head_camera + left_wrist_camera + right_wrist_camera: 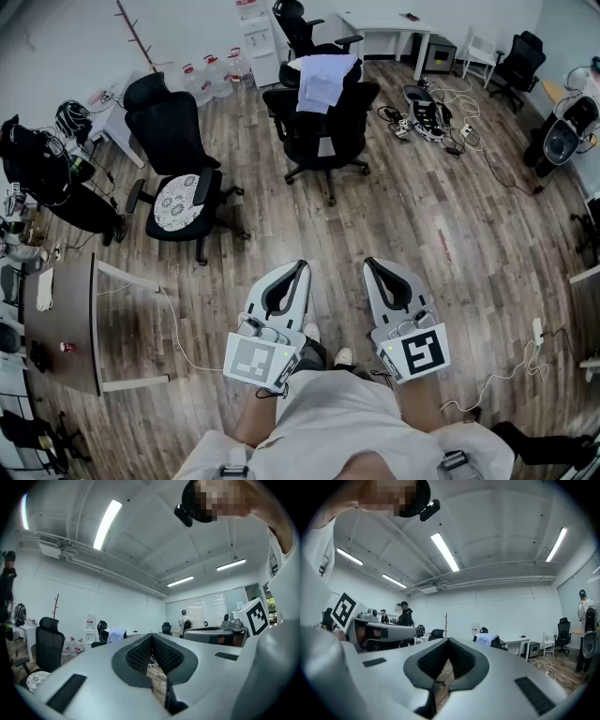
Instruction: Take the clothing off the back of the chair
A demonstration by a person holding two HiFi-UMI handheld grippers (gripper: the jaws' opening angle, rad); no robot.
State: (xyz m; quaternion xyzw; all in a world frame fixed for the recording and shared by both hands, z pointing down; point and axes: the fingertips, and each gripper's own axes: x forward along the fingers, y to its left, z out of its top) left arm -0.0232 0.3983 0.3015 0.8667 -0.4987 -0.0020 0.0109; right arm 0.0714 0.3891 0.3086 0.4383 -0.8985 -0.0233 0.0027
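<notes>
Plainly nothing is in hand yet: both tongs are clenched on empty air. The left gripper (300, 268) and right gripper (371, 263) are held level, side by side, close in front of the person, and each gripper view shows the jaws pressed together with nothing between them. The clothing (323, 79), a pale bluish-white piece, hangs over the back of a black chair (323, 141) well across the wood floor (469, 234), ahead and to the right of a second chair (178, 178) that has a patterned seat pad. It looks like thin, soft cloth: light, limp, likely to sag and trail once lifted, and not fragile. It lies over the backrest's top edge with a flap hanging down the near side. The best hold is probably up top where the cloth crosses that edge, one gripper toward each end of the drape, each pinching a bunched fold rather than a single slippery hem. Lifting it up and clear before drawing it away should keep it from catching on the backrest or armrests. The chair seems to stand on a wheeled star base, so a sideways drag might roll it.
</notes>
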